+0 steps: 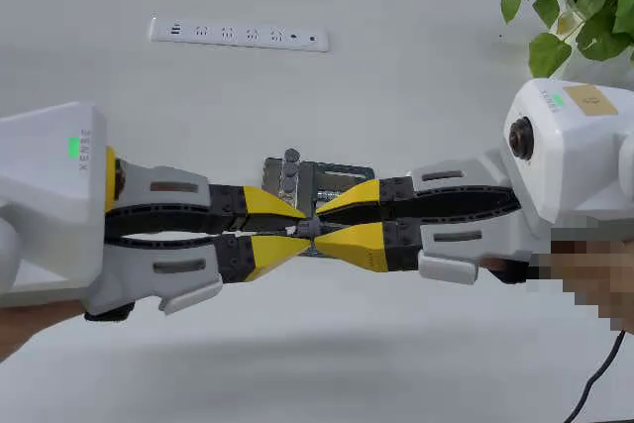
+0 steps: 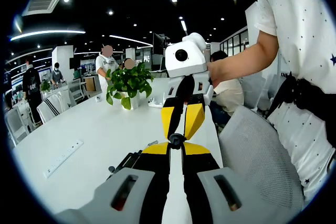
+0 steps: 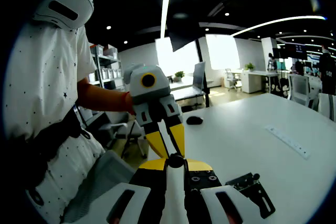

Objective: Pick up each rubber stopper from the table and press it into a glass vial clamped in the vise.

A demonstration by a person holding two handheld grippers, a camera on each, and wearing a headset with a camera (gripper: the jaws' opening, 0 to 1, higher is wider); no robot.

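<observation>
Tips of left hand-held gripper [image 1: 305, 226] and right hand-held gripper [image 1: 319, 226] meet nose to nose, both apparently clenched on small dark rubber stopper [image 2: 176, 140]. Vise [image 1: 342, 177] sits just under them on table [image 1: 317, 344]. Stopper likely light, squashy, grippy; pinch its sidewall.

Vise [image 1: 342, 177] partly hidden; tiny dark stopper [image 1: 310, 228], perhaps.
</observation>
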